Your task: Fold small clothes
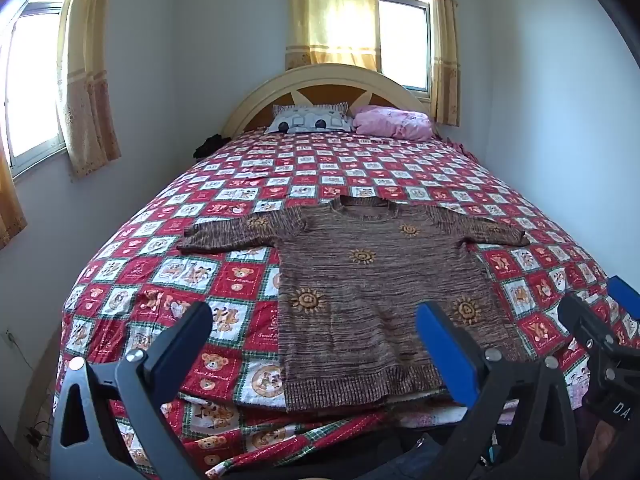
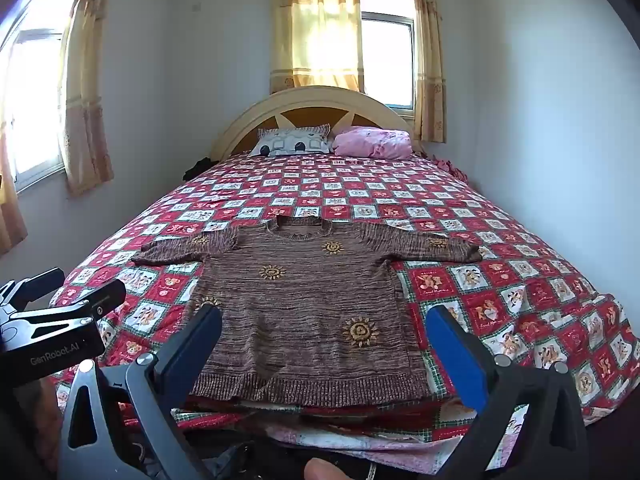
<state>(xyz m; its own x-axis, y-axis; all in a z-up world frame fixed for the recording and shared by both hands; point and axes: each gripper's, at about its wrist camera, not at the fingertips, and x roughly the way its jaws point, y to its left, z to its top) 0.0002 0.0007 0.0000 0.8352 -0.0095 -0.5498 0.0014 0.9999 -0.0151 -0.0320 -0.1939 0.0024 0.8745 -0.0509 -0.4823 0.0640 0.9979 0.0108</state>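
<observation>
A brown knitted sweater (image 1: 372, 280) with yellow sun motifs lies flat on the bed, sleeves spread out to both sides, hem toward me. In the right wrist view the same sweater (image 2: 304, 304) fills the middle. My left gripper (image 1: 316, 320) hovers open above the sweater's hem near the foot of the bed, with nothing between its fingers. My right gripper (image 2: 324, 324) is open too, over the hem, empty. The right gripper (image 1: 600, 320) shows at the right edge of the left wrist view, and the left gripper (image 2: 60, 292) at the left edge of the right wrist view.
The bed carries a red and white patchwork quilt (image 1: 248, 184) with bear prints. A grey patterned pillow (image 1: 308, 118) and a pink pillow (image 1: 394, 122) rest against the cream headboard (image 1: 320, 76). White walls stand close on both sides; curtained windows (image 1: 404, 40) lie behind and to the left.
</observation>
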